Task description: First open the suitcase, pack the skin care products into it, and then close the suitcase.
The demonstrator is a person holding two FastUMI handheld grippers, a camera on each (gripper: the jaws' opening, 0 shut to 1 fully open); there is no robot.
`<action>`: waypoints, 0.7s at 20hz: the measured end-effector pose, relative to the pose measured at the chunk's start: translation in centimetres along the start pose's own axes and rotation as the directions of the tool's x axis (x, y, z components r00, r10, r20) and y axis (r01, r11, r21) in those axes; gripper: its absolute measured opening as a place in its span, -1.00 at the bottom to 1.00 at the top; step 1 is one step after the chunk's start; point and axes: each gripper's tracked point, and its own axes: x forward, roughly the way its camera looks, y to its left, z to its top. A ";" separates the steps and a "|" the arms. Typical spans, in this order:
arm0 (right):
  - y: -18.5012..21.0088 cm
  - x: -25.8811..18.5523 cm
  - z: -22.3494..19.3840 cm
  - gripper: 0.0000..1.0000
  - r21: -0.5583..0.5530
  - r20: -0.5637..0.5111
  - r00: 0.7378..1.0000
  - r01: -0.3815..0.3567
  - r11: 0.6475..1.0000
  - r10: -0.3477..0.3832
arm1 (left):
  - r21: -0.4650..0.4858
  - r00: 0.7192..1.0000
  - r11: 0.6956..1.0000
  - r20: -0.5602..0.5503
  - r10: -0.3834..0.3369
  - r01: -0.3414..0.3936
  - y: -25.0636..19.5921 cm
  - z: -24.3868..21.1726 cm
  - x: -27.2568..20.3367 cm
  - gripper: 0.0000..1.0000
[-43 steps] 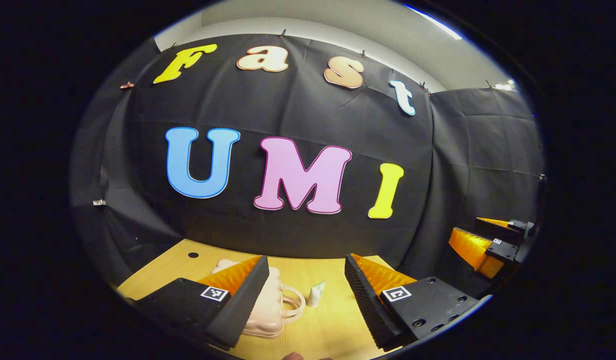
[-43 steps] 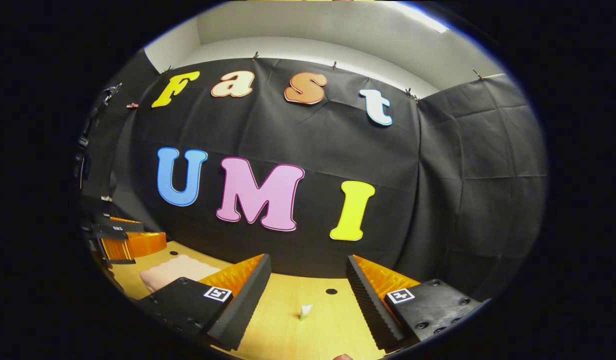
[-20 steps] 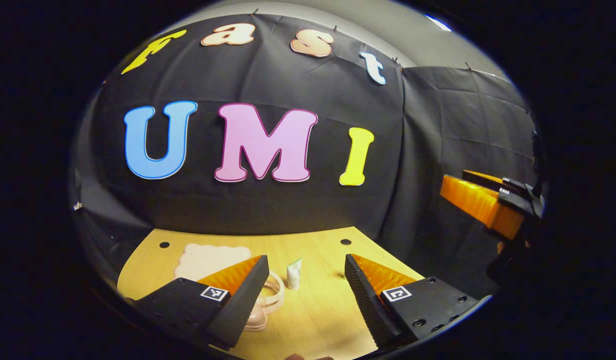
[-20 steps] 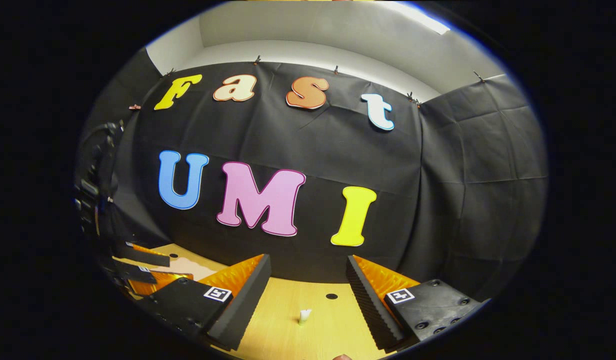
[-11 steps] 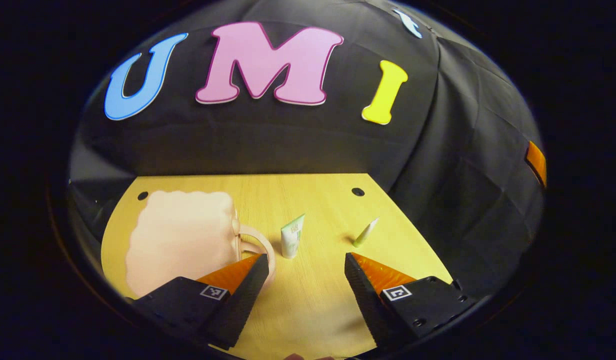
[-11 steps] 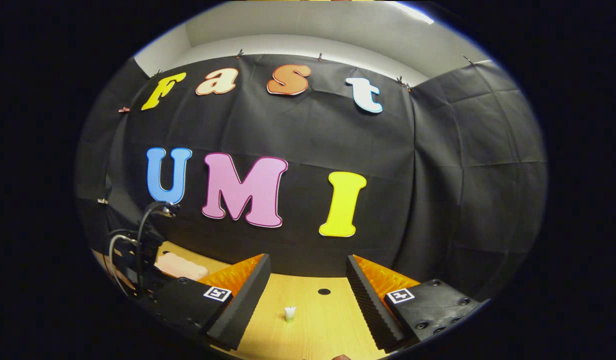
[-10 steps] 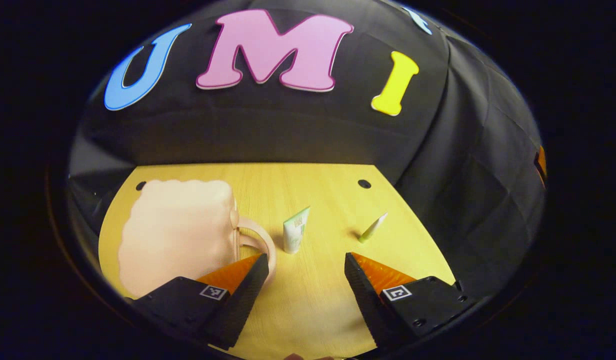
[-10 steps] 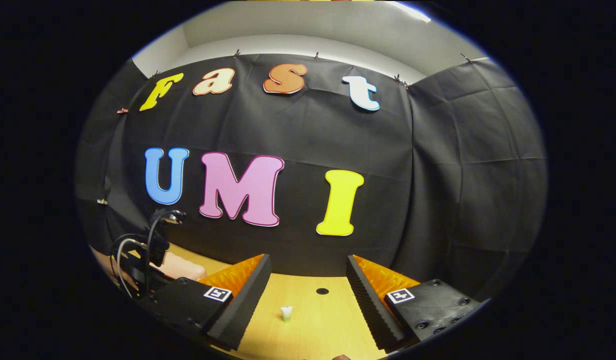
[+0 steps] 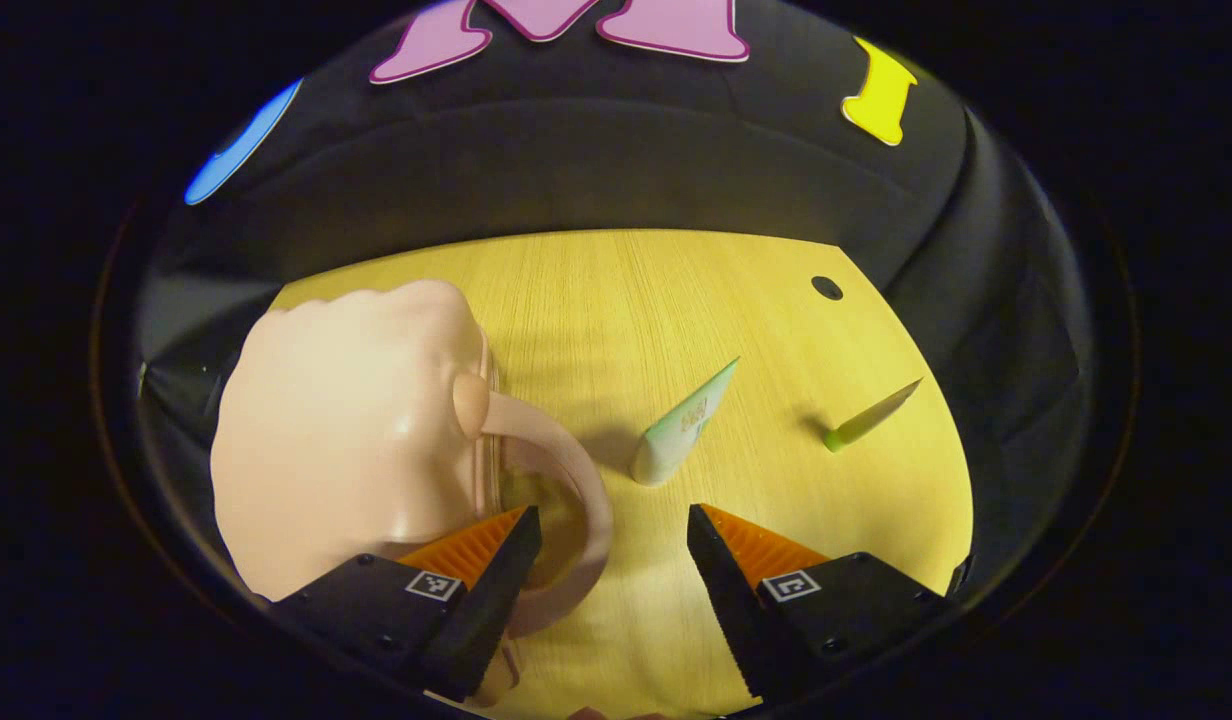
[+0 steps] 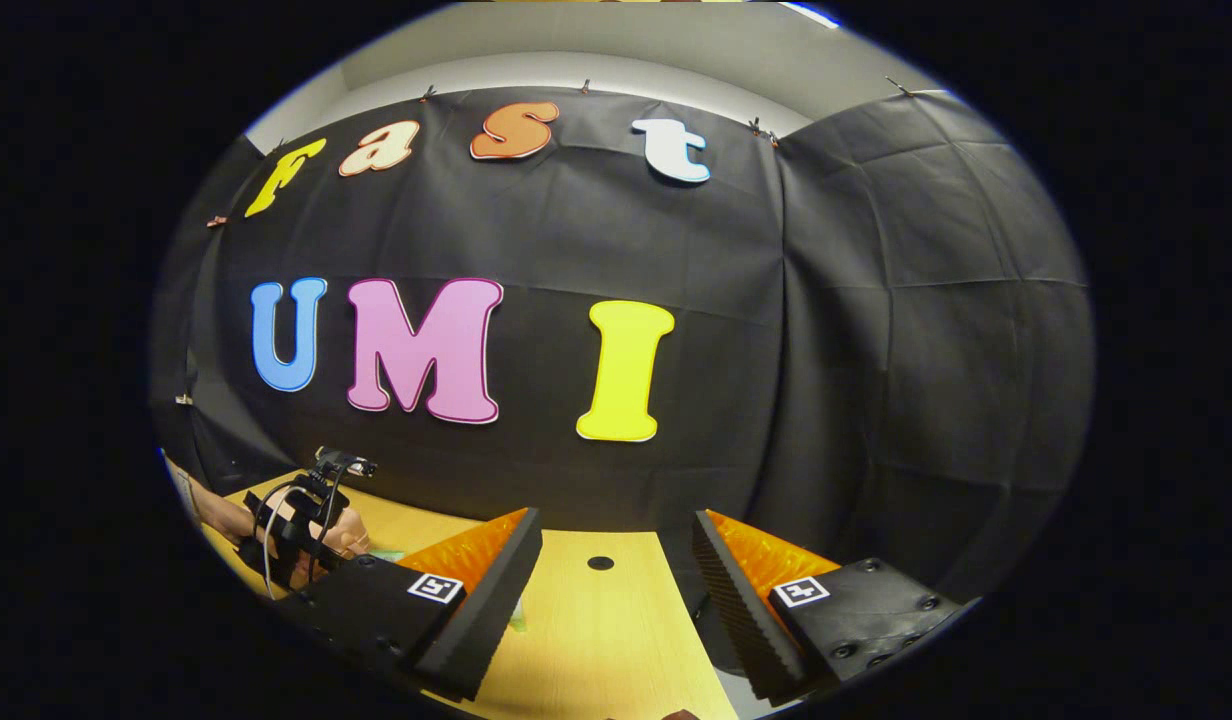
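- suitcase (image 9: pixel 346 430), a small pale pink case with a wavy outline, lies flat and closed on the left part of the wooden table (image 9: pixel 616 300) in my left gripper view.
- its looped handle (image 9: pixel 566 500) sticks out on the side toward the table's middle and curves down to just in front of my left gripper (image 9: pixel 611 535).
- my left gripper hangs above the table with its two fingers spread wide and nothing between them; the finger on the left of that view overlaps the handle loop, but i cannot tell whether it touches it.
- a skin care tube (image 9: pixel 681 425), white with a green print, lies on the table just right of the handle, cap end toward me, flat end pointing up and to the right.
- a thinner green tube (image 9: pixel 866 420) lies farther right, well apart from the first one and near the table's right edge.
- a dark round hole (image 9: pixel 826 288) sits in the tabletop near the far right corner.
- in my right gripper view, my right gripper (image 10: pixel 616 570) is held level above the table, its fingers wide apart and empty.
- at the far left of that view i see the body of the other gripper with its cables (image 10: pixel 296 520) and the hand (image 10: pixel 226 515) that holds it, low over the table, with a bit of pink next to it.
- the black cloth wall (image 10: pixel 826 350) stands behind the table in both views.
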 end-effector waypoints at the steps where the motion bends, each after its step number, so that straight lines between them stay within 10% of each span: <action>1: -0.1 0.1 -0.2 0.92 -0.003 -0.005 1.000 0.001 1.000 -0.001 | 0.020 1.000 1.000 -0.015 0.020 -0.020 0.3 0.0 0.5 0.87; 11: -0.5 0.8 -0.9 0.92 -0.009 -0.023 1.000 -0.006 1.000 0.006 | 0.017 0.985 1.000 -0.169 0.029 -0.026 -0.6 -2.4 3.9 0.79; 14: -0.4 1.0 -1.1 0.92 -0.010 -0.028 1.000 -0.010 1.000 0.010 | 0.023 0.972 0.999 -0.234 0.029 -0.025 0.0 -3.8 4.2 0.45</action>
